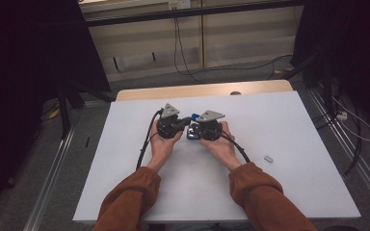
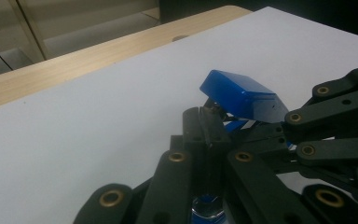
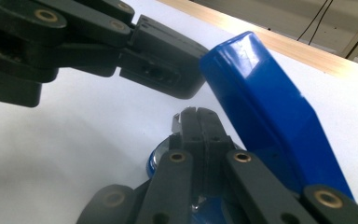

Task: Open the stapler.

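High view: left gripper (image 1: 185, 121) and right gripper (image 1: 196, 126) meeting mid-worktop (image 1: 279, 120), each closed on the hinged blue plastic stapler (image 3: 270, 116), lid raised; opening judged done, reloading or closing left.

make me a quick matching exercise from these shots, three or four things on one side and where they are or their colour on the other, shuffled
Things:
1. stapler
2. small grey piece
3. left gripper
4. wooden edge

Descriptions:
A. lies alone on the white table right of the person's right arm
B. blue, its top swung open, between the two grippers
C. far side of the table
D. black jaws close together at the blue thing

Pairs: 1-B, 2-A, 3-D, 4-C
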### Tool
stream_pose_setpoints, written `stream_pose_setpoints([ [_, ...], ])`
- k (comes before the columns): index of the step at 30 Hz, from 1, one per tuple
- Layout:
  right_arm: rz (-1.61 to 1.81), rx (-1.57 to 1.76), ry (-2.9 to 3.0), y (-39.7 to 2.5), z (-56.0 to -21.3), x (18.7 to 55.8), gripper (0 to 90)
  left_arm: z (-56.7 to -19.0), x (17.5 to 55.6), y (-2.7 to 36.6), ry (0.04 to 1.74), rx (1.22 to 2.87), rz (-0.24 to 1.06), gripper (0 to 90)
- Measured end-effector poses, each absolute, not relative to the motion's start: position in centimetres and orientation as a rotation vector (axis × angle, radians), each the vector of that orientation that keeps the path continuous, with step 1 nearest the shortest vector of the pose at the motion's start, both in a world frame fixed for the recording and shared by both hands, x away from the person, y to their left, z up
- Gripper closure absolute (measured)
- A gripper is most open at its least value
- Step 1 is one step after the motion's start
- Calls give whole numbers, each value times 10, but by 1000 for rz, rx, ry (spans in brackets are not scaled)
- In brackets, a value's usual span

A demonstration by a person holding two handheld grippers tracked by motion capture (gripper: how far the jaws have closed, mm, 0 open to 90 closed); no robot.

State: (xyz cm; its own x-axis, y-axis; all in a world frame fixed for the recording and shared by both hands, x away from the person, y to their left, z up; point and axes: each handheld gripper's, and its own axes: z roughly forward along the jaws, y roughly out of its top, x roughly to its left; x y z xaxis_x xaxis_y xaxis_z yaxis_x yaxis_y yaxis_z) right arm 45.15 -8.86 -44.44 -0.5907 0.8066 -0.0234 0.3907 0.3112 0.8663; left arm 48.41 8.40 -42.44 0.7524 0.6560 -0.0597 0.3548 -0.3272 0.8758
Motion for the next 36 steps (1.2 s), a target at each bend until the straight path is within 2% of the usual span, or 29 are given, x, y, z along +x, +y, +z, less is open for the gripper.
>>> stream_pose_setpoints([
  [10,1194,1062,2087,-88,-445,452,900,-419,485,88,784,1895,376,900],
  [17,1185,1065,2075,-89,-443,451,900,-434,490,89,800,1968,354,900],
  [36,1160,1054,2067,-89,-443,450,900,-439,487,80,787,2004,348,900],
])
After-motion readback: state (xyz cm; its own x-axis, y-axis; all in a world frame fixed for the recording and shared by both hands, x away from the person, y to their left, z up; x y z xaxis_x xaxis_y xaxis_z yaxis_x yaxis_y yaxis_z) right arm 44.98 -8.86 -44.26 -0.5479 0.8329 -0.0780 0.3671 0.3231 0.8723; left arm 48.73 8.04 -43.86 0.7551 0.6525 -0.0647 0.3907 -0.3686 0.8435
